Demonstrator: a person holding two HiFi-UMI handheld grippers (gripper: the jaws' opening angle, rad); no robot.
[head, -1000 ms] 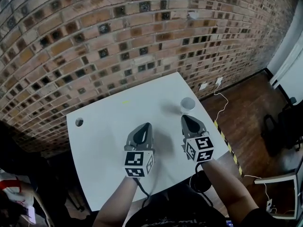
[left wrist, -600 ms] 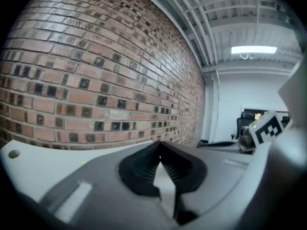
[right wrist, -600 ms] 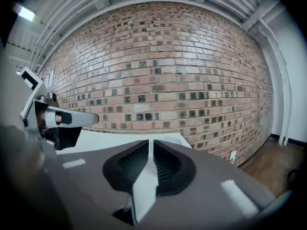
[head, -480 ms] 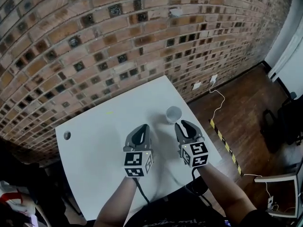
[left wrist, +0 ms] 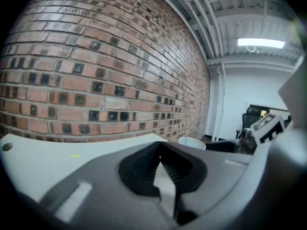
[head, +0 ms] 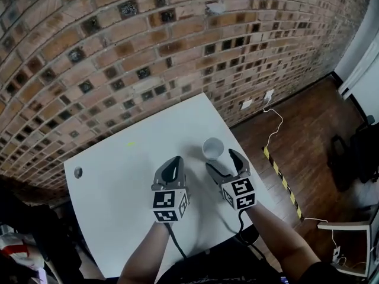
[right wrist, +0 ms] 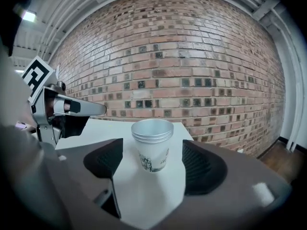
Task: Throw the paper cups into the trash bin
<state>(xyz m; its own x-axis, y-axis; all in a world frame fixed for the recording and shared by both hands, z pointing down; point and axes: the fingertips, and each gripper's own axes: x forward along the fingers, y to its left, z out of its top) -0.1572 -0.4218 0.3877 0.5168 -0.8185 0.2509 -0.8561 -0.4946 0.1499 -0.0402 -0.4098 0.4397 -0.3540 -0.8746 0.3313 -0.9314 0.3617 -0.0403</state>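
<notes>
Centre of the head view, near the table's far right edge: paper cups (head: 213, 148), upright, mouth up. Several rims show at the lip in the right gripper view, so I read them as a nested stack rather than a single cup. A dark print shows on the side.

Right gripper (head: 225, 163) sits just short of the stack. Its jaws have just been opening and now stand spread wide. The cups are framed in the gap but lie a little past the tips, and neither pad touches them. The spread looks set to clear the stack's width, and the low, nearly level aim suits a side grasp on the wall.

Left gripper (head: 172, 165) is lower left of the cups and beside the right one. Its jaws are pressed together with nothing between them, only bare table beneath. Judged idle, kept out of the approach line.

White table (head: 118, 176) carries a small round hole (head: 77, 172) at its left edge and a faint yellow mark (head: 129, 144). Brick wall (head: 118, 46) fills the upper frame, with wooden floor (head: 308, 135) at right.

No trash bin appears in any view. The pickup has not yet been made.
</notes>
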